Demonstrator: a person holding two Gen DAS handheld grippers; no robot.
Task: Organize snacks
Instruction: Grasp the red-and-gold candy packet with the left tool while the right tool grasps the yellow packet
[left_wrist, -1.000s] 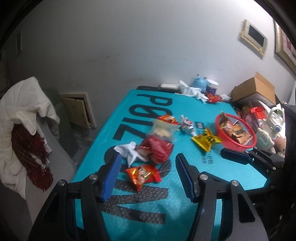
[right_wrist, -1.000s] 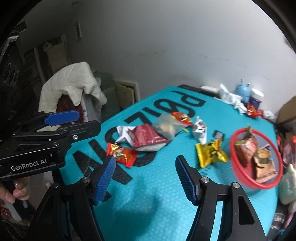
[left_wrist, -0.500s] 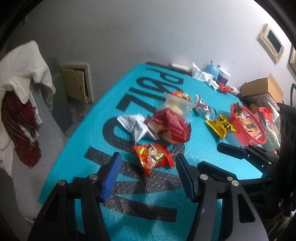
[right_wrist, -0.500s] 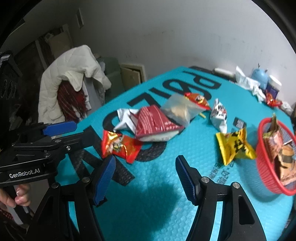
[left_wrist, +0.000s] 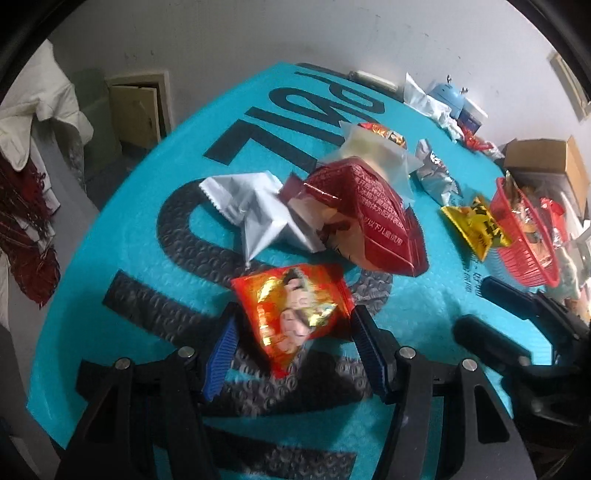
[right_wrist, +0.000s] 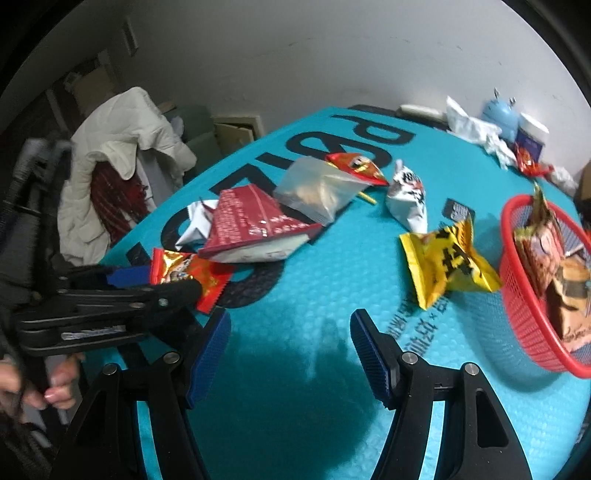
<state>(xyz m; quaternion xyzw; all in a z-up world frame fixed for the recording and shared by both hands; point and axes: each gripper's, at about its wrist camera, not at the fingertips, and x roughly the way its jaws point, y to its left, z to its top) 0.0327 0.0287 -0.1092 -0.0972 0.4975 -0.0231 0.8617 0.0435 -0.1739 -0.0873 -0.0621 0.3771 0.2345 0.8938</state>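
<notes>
- Orange-red foil snack packet (left_wrist: 295, 306) lies flat between my left tool (left_wrist: 291, 354) fingers, spread wide, long axis slanting across them.
- My right tool (right_wrist: 290, 354), also spread, holds nothing, farther off.

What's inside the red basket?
The red basket holds at least two snack packets, brownish and orange, standing up against each other. Whatever lies beneath them at the bottom is covered, so I can't tell.

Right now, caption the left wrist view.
Open left gripper straddling an orange snack packet on the teal mat.
</notes>
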